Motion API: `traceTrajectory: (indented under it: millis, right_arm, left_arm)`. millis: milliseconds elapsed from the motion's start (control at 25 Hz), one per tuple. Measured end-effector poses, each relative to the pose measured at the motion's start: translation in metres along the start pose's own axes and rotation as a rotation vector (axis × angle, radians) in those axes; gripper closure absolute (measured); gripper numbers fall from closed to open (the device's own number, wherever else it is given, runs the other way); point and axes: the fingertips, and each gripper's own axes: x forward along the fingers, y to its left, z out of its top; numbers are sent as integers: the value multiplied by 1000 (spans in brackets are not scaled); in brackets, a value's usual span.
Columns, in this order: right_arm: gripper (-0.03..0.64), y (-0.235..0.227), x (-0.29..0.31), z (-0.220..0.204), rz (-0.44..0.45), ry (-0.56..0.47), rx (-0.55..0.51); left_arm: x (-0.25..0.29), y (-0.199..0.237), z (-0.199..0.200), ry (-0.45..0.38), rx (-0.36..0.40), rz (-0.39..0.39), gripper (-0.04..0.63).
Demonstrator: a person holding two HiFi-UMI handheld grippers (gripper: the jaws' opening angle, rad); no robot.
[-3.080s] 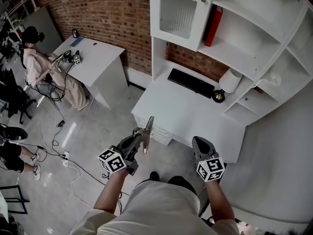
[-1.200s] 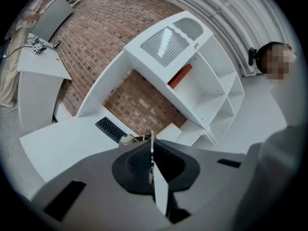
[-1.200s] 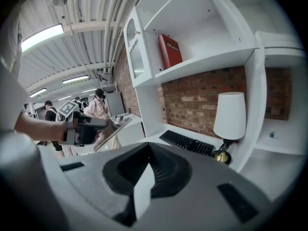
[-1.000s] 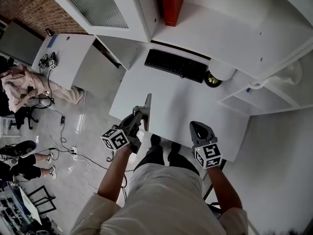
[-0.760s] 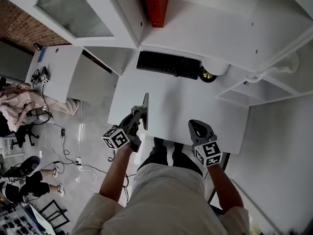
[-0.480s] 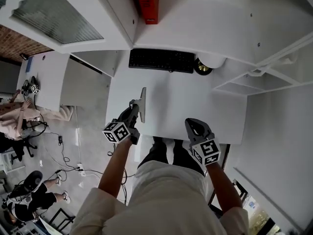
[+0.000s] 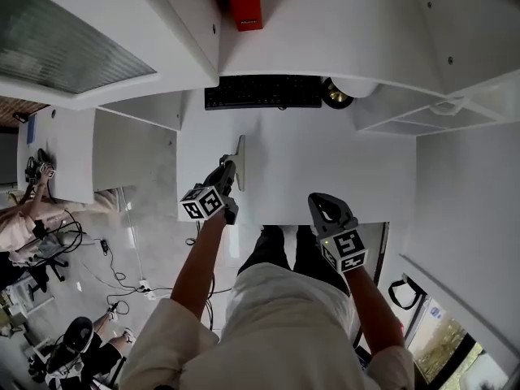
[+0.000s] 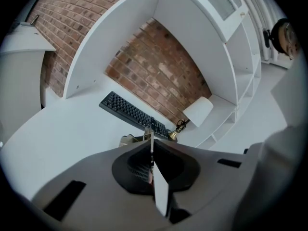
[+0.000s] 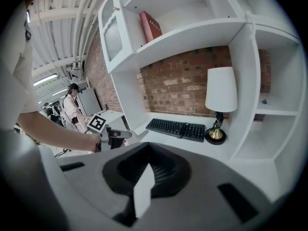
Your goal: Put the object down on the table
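Note:
A thin flat grey panel [image 7: 239,156] stands on edge in my left gripper [image 7: 230,171], which is shut on its lower end. It hangs over the front left part of the white desk [image 7: 325,169]; whether it touches the top I cannot tell. In the left gripper view only the panel's narrow edge [image 8: 151,134] shows, rising between the closed jaws of that gripper [image 8: 152,154]. From the right gripper view the left gripper [image 9: 111,136] is seen at the left. My right gripper [image 7: 322,205] is shut and empty at the desk's front edge, also shown as closed jaws [image 9: 144,177].
A black keyboard [image 7: 264,93] lies at the back of the desk, with a white-shaded lamp [image 7: 337,94] to its right. A red book [image 7: 244,2] stands on the shelf above. Shelf compartments [image 7: 422,112] close off the right side. A person [image 7: 20,226] sits at another desk far left.
I have come closer to the desk, which now lies straight under both grippers. The left gripper has carried the panel forward over the desk's front left part. Both grips are unchanged.

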Motion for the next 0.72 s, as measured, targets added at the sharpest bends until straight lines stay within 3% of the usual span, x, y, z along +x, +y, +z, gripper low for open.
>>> traceTrajectory:
  millis: [280,720]
  right_arm:
    - [615,7,13,-14,-40,58,66]
    - [615,12,25,-21,-82,77,90]
  left_arm:
    - [31,31,-26,97,43,15,601]
    - [55,59,-48,160,47,51,601]
